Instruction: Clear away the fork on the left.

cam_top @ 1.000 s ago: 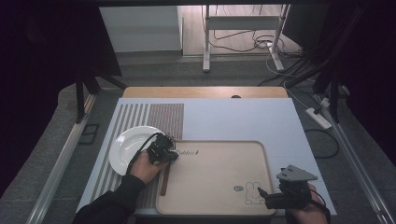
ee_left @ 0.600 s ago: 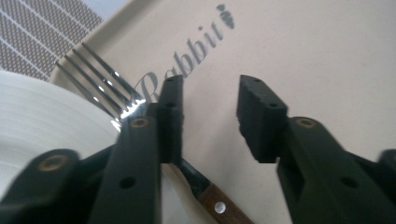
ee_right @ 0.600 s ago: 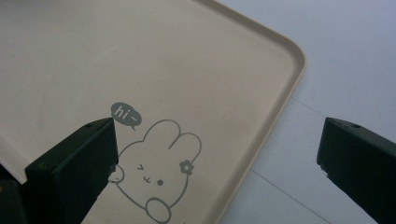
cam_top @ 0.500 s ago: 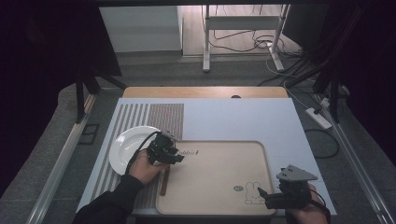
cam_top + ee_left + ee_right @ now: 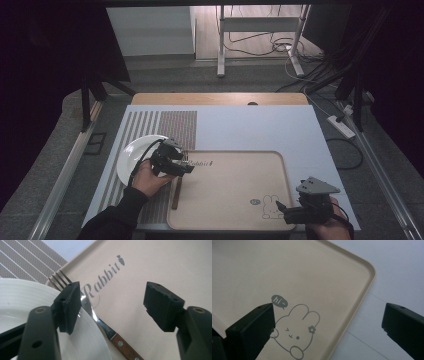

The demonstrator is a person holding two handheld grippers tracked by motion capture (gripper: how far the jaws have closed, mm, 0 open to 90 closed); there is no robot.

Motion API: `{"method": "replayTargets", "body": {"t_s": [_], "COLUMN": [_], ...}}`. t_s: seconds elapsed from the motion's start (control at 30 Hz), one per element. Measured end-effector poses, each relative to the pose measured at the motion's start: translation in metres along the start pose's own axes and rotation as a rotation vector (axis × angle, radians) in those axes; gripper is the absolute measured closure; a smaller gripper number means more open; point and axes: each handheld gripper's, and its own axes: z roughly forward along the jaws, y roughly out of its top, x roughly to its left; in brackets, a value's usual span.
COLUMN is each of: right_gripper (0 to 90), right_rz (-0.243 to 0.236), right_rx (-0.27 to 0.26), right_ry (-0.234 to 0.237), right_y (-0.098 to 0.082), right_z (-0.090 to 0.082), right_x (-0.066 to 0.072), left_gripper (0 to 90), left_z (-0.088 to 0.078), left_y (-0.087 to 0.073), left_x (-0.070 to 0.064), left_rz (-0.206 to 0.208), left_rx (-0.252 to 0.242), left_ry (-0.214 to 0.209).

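Evidently stiff and slippery, the wooden-handled steel fork [image 5: 100, 320] beside the white round plate [image 5: 25, 305] suits a handle grip. Both the left tool [image 5: 112, 297] and the right tool [image 5: 329, 322] stand apart, empty.

This looks like a lab or test room, not a home: the table [image 5: 260, 125] stands alone on a grey floor with dark curtains on both sides, loose cables [image 5: 260, 47] snake around a metal stand [image 5: 260, 30] behind it, a power strip [image 5: 341, 126] lies on the floor at the right, and metal rails [image 5: 65, 175] flank the table
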Motion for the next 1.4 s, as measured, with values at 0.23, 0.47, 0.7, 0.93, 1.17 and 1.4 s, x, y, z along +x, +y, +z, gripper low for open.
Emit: {"method": "replayTargets", "body": {"t_s": [0.23,0.47,0.7,0.93,1.17,1.4], "right_gripper": [0.0,0.0,0.0,0.0,0.0,0.0], "right_rz": [-0.001,-0.001,-0.001,-0.003,-0.004,-0.006], "right_rx": [0.000,0.000,0.002,0.000,0.001,0.002], "right_ry": [0.000,0.001,0.001,0.001,0.000,-0.001], "right_y": [0.000,0.000,0.000,0.000,0.000,0.000], "right_z": [0.000,0.000,0.000,0.000,0.000,0.000], "right_x": [0.000,0.000,0.000,0.000,0.000,0.001], "left_gripper": [19.1,11.0,3.7,0.0,0.0,0.0], "left_z": [-0.004,-0.008,-0.010,-0.012,-0.016,-0.022], "left_y": [-0.005,-0.009,-0.016,-0.021,-0.025,-0.032], "left_x": [0.003,0.006,0.008,0.011,0.014,0.016], "left_rz": [-0.006,-0.007,-0.006,0.025,0.018,-0.005], "left_rx": [-0.035,-0.045,-0.060,-0.074,-0.077,-0.077], "left_ry": [-0.004,-0.017,-0.009,0.002,-0.005,-0.014]}}
